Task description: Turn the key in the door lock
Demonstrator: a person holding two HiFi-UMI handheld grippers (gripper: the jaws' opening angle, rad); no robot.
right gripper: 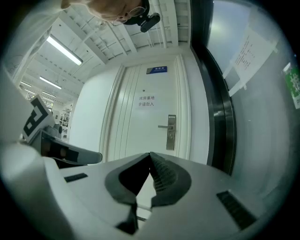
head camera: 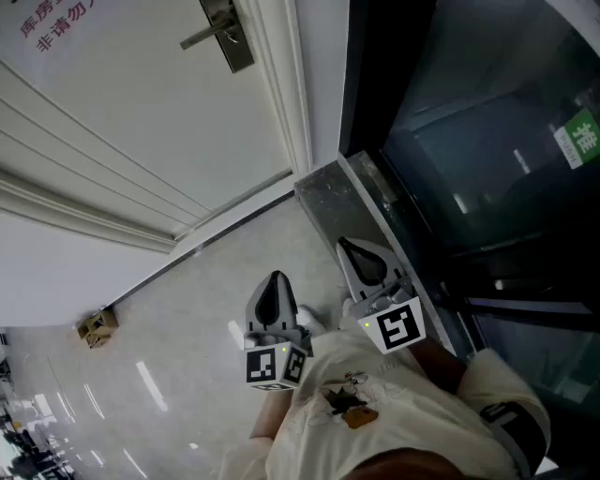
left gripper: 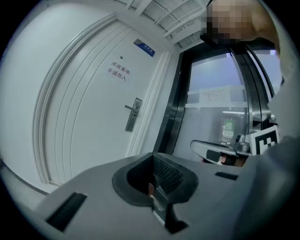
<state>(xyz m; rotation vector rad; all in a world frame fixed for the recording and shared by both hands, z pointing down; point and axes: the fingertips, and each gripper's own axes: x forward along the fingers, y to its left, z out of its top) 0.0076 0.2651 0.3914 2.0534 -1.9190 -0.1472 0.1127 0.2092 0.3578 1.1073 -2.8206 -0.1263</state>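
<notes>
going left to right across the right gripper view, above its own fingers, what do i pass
left gripper → lock plate → black door frame → paper sheet → green sign

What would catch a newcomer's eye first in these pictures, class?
The white door ahead, with its metal lever handle and red lettering above. To its right, dark glass doors bearing a green sign. Nearer, the left gripper and right gripper, both shut, held short of the door.

Office corridor, white signed door [right gripper: 136, 131], glass doors [head camera: 487, 141], polished floor [head camera: 216, 300], ceiling strip lights [right gripper: 65, 50]
</notes>
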